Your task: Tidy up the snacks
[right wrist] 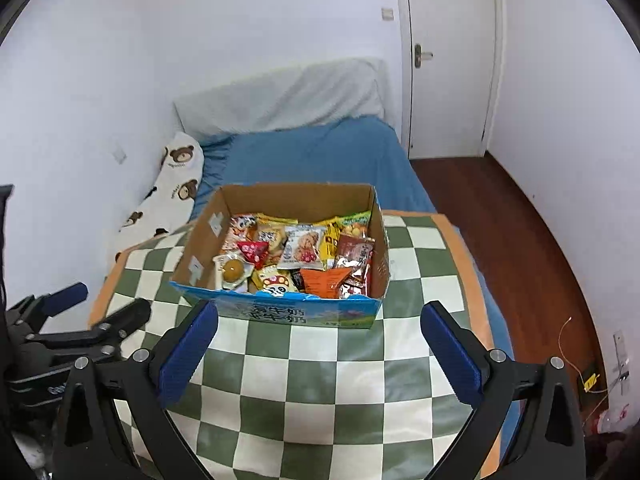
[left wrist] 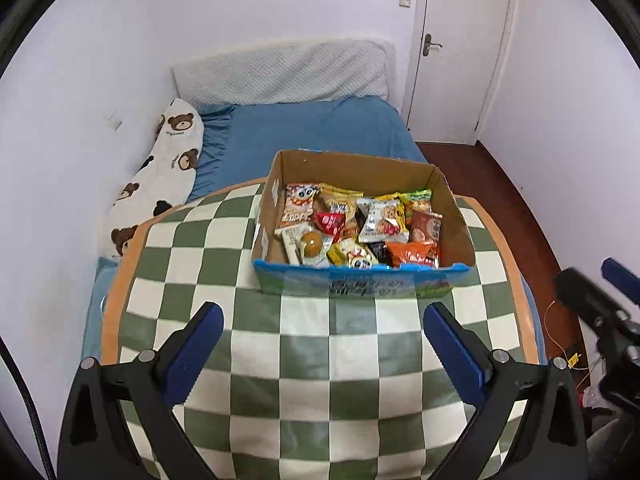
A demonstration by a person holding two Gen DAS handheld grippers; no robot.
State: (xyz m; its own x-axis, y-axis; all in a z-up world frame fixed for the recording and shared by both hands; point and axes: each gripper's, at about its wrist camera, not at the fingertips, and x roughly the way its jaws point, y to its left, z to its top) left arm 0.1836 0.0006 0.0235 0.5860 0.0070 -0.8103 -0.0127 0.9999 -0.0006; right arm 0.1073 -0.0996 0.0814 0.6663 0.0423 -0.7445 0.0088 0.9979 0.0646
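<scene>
cardboard box [left wrist: 362, 168] of crinkly foil snack packets [left wrist: 382, 222] sits at the far edge of the checkered table [left wrist: 304, 360]. left gripper [left wrist: 322, 344] and right gripper [right wrist: 318, 346] both gape wide, empty. right wrist view alone shows box front print clearly.

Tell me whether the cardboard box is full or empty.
Full. The cardboard box has its top open, and snack packets cover its floor in a jumbled layer, below the rim.
</scene>
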